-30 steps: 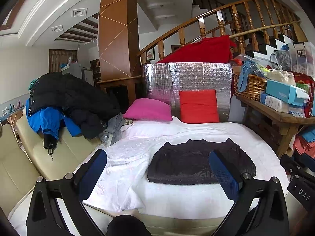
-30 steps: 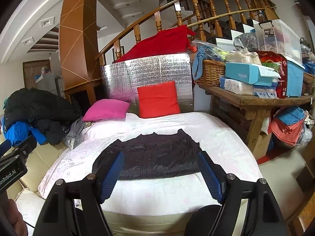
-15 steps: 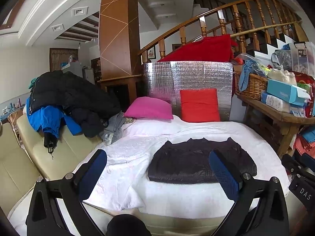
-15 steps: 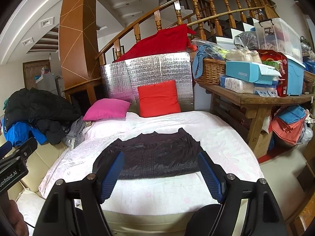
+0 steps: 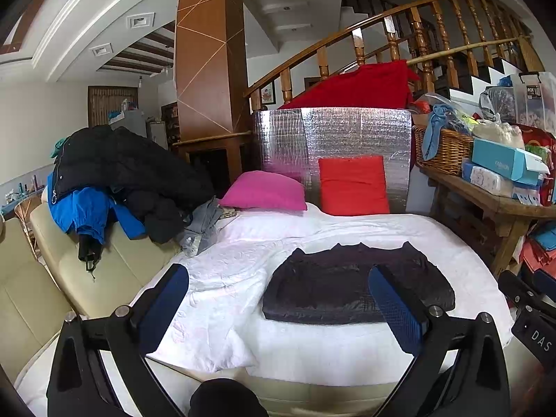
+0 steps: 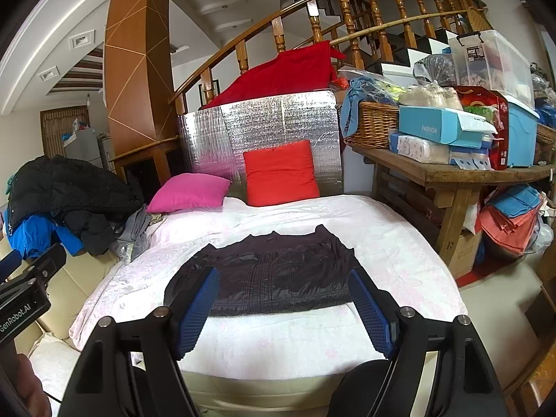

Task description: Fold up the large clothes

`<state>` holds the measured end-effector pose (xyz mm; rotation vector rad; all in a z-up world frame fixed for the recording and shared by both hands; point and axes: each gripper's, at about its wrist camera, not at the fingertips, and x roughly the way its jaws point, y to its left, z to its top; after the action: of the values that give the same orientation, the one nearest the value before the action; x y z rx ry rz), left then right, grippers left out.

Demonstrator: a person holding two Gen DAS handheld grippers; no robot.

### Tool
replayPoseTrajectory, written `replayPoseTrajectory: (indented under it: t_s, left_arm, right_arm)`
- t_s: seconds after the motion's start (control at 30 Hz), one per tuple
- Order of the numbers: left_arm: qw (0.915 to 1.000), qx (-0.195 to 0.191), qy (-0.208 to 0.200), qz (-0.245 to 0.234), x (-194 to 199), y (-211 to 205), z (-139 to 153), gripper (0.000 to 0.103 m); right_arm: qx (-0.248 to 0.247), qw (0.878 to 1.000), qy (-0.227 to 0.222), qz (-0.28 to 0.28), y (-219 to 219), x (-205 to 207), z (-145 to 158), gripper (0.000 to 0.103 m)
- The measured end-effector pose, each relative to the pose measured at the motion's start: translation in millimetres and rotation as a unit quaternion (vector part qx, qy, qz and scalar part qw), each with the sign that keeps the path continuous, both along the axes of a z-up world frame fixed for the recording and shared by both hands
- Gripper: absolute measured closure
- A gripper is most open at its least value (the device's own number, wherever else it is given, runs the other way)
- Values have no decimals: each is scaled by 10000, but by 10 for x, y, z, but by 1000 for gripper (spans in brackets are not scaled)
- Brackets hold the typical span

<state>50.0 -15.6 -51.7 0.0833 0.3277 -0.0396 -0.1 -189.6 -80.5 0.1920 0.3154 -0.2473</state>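
Note:
A dark quilted jacket (image 5: 351, 285) lies folded into a flat rectangle on the white bedspread (image 5: 243, 278), near its front edge. In the right wrist view the same jacket (image 6: 274, 271) sits straight ahead. My left gripper (image 5: 278, 305) stands open in the air in front of the bed, with the jacket beyond its right finger. My right gripper (image 6: 283, 307) is also open and empty, held back from the jacket's near edge. Neither gripper touches the cloth.
A heap of black and blue coats (image 5: 114, 180) covers the cream sofa (image 5: 104, 267) on the left. A pink pillow (image 5: 264, 191) and a red pillow (image 5: 352, 186) lean at the bed's head. A loaded wooden table (image 6: 451, 173) stands on the right.

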Motion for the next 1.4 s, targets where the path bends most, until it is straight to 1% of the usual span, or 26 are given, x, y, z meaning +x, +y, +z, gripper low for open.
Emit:
replayPoseTrajectory:
  t_s: [0.6, 0.87, 1.2, 1.4]
  left_arm:
    - [10000, 12, -44, 16, 0, 37, 4, 0]
    - [10000, 2, -59, 58, 37, 96, 8, 0]
    - [9998, 19, 142, 117, 279, 94, -59, 0]
    - [9996, 37, 268, 46, 411, 34, -102, 0]
  right_arm:
    - [-14, 9999, -82, -107, 97, -6, 41, 23]
    - [-7, 9999, -44, -90, 133, 58, 55, 23]
    - [55, 9999, 35, -105, 109, 272, 53, 23]
    - [83, 9998, 125, -145, 40, 412, 20, 23]
